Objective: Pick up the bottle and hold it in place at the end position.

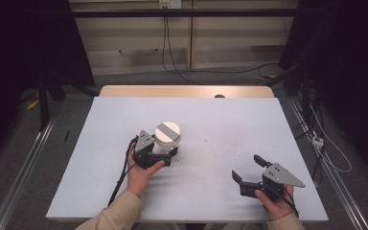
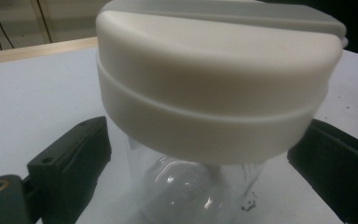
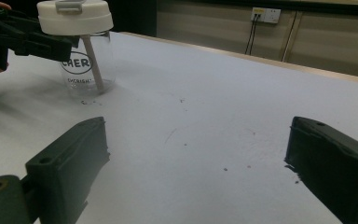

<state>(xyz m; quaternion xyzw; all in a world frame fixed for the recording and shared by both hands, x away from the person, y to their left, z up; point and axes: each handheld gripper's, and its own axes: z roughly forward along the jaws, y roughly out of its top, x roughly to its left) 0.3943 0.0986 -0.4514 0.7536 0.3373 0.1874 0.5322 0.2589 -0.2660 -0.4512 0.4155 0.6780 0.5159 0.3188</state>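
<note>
White table (image 1: 220,191) is carrying one clear jar (image 3: 86,72) near its middle, wide cream lid (image 1: 167,133) on top, straw inside. Left gripper (image 1: 165,152) is straddling the jar below the lid, jaws apart, not yet pressing; right gripper (image 1: 247,168) is idling well apart, jaws wide and empty. Jar is probably light, stiff, slippery; grip the clear wall under the lid.

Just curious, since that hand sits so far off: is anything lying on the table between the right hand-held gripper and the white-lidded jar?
No, only bare table separates the right hand-held gripper from the jar, shown in the high view.
</note>
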